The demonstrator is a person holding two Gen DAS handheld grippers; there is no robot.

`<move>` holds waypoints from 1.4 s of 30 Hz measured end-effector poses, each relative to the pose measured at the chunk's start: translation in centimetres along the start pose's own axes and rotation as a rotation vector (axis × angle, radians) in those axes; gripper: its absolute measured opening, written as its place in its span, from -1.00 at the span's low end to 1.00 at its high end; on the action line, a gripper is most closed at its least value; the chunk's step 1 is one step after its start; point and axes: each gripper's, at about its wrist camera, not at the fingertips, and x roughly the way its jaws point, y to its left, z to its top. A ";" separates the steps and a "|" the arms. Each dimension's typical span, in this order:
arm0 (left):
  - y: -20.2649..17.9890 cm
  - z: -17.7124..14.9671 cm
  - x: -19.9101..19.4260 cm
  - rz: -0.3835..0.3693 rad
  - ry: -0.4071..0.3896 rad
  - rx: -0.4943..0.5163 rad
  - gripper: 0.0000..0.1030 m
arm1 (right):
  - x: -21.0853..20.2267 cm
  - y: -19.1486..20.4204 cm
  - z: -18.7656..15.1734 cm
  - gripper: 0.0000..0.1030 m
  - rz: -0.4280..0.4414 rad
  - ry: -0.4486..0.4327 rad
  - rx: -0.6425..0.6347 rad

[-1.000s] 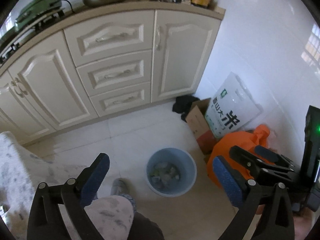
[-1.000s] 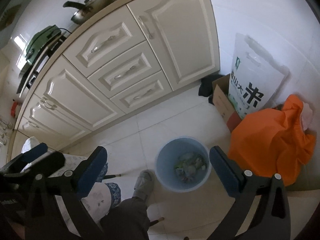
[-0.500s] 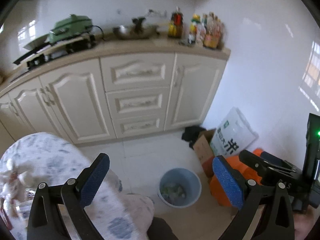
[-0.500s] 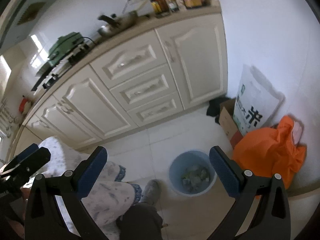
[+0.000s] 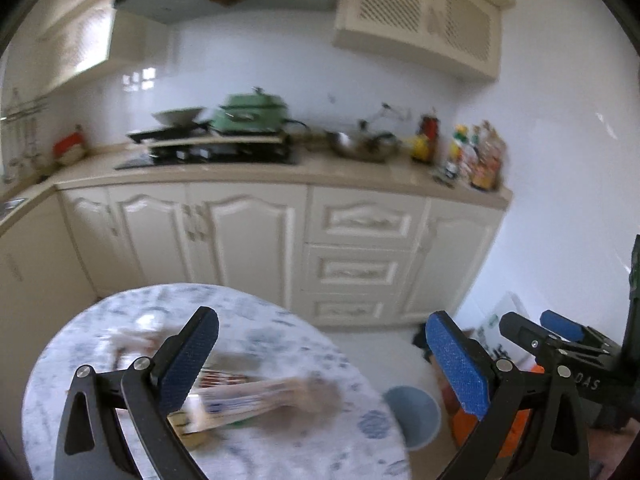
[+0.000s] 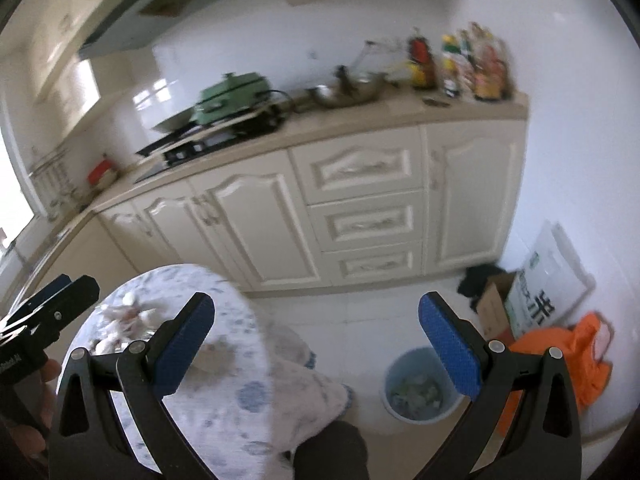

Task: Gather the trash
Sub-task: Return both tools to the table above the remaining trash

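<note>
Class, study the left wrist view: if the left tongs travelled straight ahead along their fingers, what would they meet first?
Probably the cream cabinet fronts below the counter. The left tongs stand open above the round table, aimed over its litter; blur leaves depth uncertain.

We are finding the litter (image 5: 256, 400) on the round table (image 5: 100, 360) motion-blurred beyond naming, the blue bin (image 5: 416, 412) partly hidden by the table edge, countertop bottles (image 6: 476, 68) smeared.

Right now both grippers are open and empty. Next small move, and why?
Probably lower the left gripper onto the blurred wrappers on the round table and close on one. Both it and the right gripper are open and hold nothing, the litter lies just below the left fingers, and the blue bin on the floor already holds trash.
</note>
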 end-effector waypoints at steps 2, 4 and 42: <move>1.1 -0.9 -2.1 0.031 -0.023 -0.012 0.99 | -0.3 1.6 -0.1 1.00 0.017 -0.007 -0.024; 1.9 -2.1 -4.4 0.064 -0.048 -0.025 0.99 | -0.6 3.7 -0.1 1.00 0.033 -0.017 -0.059; 13.7 -9.8 -11.4 0.426 0.047 -0.315 0.99 | 5.4 23.7 -9.1 1.00 0.341 0.195 -0.370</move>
